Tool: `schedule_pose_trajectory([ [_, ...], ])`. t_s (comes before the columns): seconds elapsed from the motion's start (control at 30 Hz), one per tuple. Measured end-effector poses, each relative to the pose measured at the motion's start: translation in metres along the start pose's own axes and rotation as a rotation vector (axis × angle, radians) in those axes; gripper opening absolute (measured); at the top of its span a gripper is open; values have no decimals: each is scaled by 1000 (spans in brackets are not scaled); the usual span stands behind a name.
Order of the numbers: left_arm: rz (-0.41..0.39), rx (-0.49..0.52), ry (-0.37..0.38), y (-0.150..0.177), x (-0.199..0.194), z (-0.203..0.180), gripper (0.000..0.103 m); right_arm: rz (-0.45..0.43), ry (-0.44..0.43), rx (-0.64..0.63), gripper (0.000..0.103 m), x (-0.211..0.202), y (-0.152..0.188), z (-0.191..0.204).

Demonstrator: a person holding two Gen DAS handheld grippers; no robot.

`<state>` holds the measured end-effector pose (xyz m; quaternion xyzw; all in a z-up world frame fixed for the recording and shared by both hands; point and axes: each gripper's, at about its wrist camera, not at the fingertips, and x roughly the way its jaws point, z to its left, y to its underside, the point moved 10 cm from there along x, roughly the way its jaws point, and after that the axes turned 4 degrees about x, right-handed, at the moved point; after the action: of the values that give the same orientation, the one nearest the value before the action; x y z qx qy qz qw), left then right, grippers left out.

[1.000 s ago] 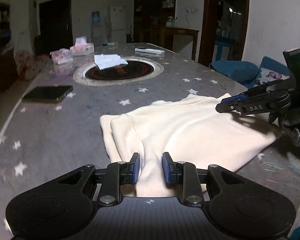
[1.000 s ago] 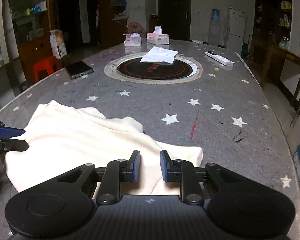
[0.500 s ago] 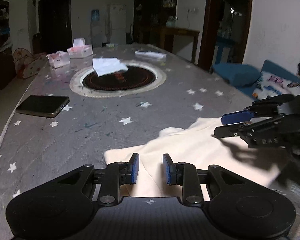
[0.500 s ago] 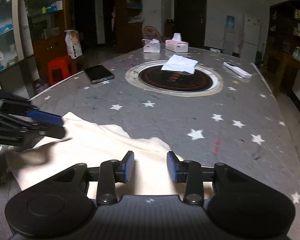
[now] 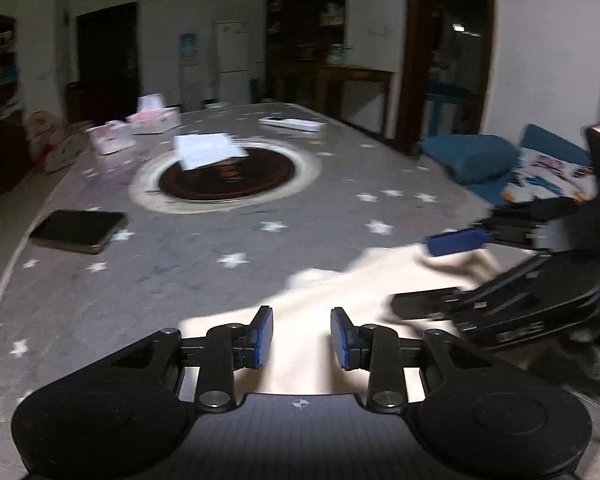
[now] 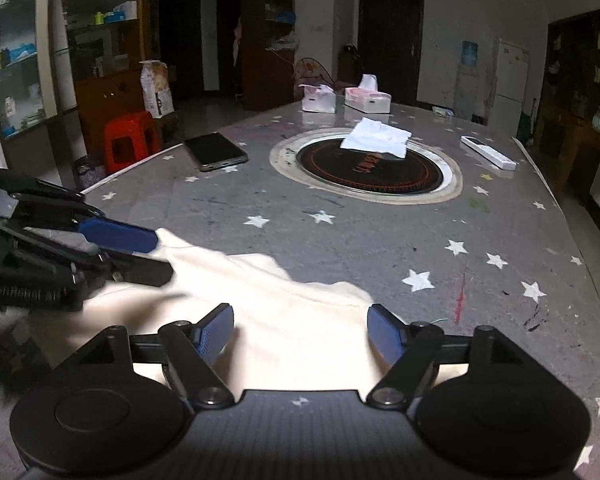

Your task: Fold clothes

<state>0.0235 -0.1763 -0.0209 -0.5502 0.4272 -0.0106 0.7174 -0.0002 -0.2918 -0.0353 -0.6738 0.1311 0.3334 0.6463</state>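
A cream garment [image 5: 340, 292] lies partly folded at the near edge of the grey star-patterned table [image 5: 228, 240]; it also shows in the right wrist view [image 6: 292, 312]. My left gripper [image 5: 301, 338] is open above the cloth's near left part, holding nothing. My right gripper [image 6: 300, 330] is wide open over the cloth's near right part, empty. Each gripper shows from the side in the other's view: the right gripper [image 5: 440, 272] at the right edge, the left gripper [image 6: 156, 256] at the left edge.
A phone [image 6: 216, 151] lies on the left of the table. A round hotplate [image 6: 370, 170] with a white cloth [image 6: 378, 136] on it sits mid-table. Tissue boxes [image 6: 367, 99] and a remote [image 6: 488, 152] lie further back. A red stool [image 6: 126, 142] stands off the left edge.
Both grippers pulled back toward the near edge of the garment. The right gripper's jaws opened wide; the left's opened slightly more.
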Motion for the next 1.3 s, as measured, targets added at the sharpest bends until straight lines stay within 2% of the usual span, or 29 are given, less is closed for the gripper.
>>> schedule_pose_trajectory([
  [0.27, 52, -11, -5, 15, 21, -6, 34, -13, -16, -29, 81, -32, 21, 13],
  [0.5, 34, -8, -27, 19, 23, -4, 38, 15, -14, -55, 81, -55, 58, 10],
  [0.73, 14, 8, -53, 16, 13, -6, 42, -7, -2, -50, 80, -81, 64, 2],
  [0.87, -36, 29, -30, 12, -9, -17, 42, -52, -25, -8, 79, -86, 52, 2],
  [0.97, -41, 48, -19, 19, -20, -24, 42, -49, -30, -10, 74, -84, 50, 3],
  [1.13, -21, 73, -37, 43, -32, -26, 42, -45, -39, -14, 73, -80, 47, 6],
  [1.3, -48, 23, -55, 47, -48, -21, 42, -41, -48, -17, 73, -76, 43, 9],
])
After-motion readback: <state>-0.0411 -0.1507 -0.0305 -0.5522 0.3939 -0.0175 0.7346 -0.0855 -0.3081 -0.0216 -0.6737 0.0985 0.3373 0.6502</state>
